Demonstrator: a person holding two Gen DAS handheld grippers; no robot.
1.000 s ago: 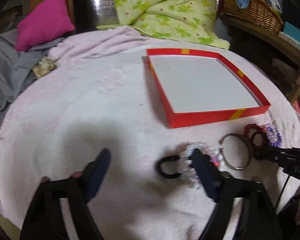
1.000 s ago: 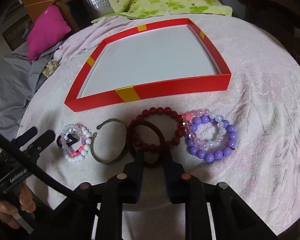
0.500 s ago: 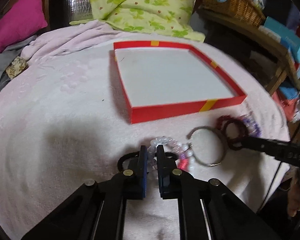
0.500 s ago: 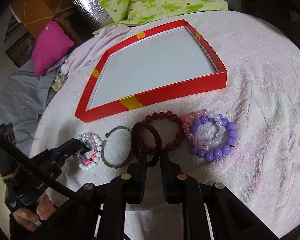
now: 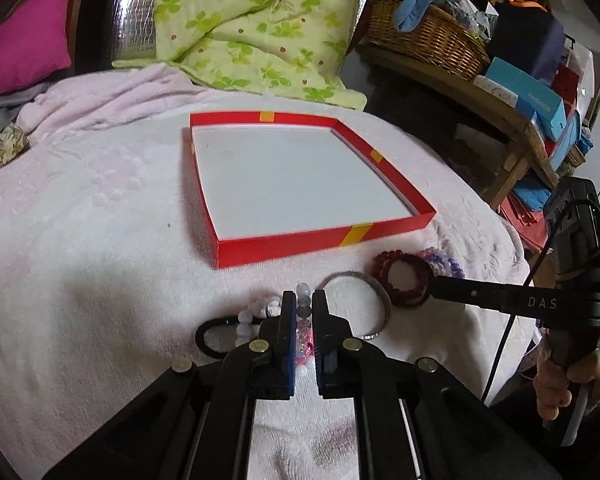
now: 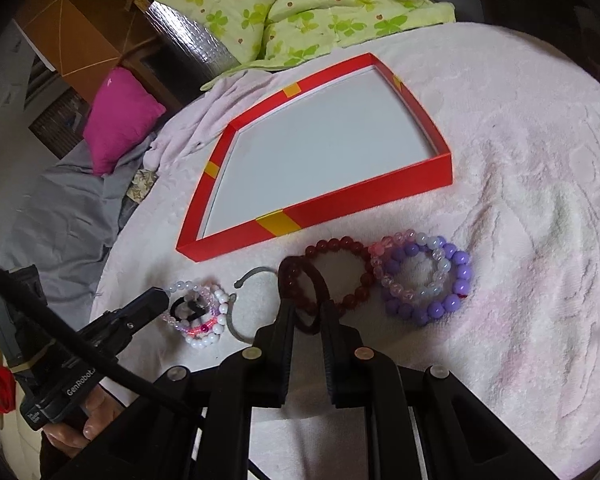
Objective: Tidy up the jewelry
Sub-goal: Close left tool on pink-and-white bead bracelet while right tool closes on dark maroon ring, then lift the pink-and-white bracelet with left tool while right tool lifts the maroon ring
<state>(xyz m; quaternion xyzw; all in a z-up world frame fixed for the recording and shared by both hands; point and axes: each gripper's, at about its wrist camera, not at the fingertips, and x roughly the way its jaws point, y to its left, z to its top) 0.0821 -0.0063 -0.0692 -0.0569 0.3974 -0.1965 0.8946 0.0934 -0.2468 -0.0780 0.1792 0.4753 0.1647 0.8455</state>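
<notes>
right now your left gripper (image 5: 304,304) is pinched onto the white and pink bead bracelets (image 5: 300,334), with beads showing in the narrow slit between its 2 fingers. that cluster lies on the pale pink blanket (image 5: 100,240), just in front of the red tray's (image 5: 284,246) near wall, and a black hair tie (image 5: 210,338) lies against its left side. from your right wrist view the same cluster (image 6: 200,320) sits at the tip of the left gripper (image 6: 156,300), and the black hair tie (image 6: 186,308) lies across it.

your right gripper (image 6: 306,312) is clamped on the dark maroon band (image 6: 304,292), which runs up from between the fingers and overlaps the red bead bracelet (image 6: 340,268). just left of the band lies the grey open bangle (image 6: 236,304); just right of the red beads, touching them, is the stack of purple and clear pink bead bracelets (image 6: 424,280). from the left wrist view the right gripper (image 5: 436,284) comes in from the right edge, its tip at the dark maroon band (image 5: 414,280), with the grey bangle (image 5: 364,304) between the 2 grippers.

the red tray (image 6: 372,196), white inside with yellow tape patches on its walls, holds none of the jewelry. all 5 groups lie in a row on the blanket along its near side.
</notes>
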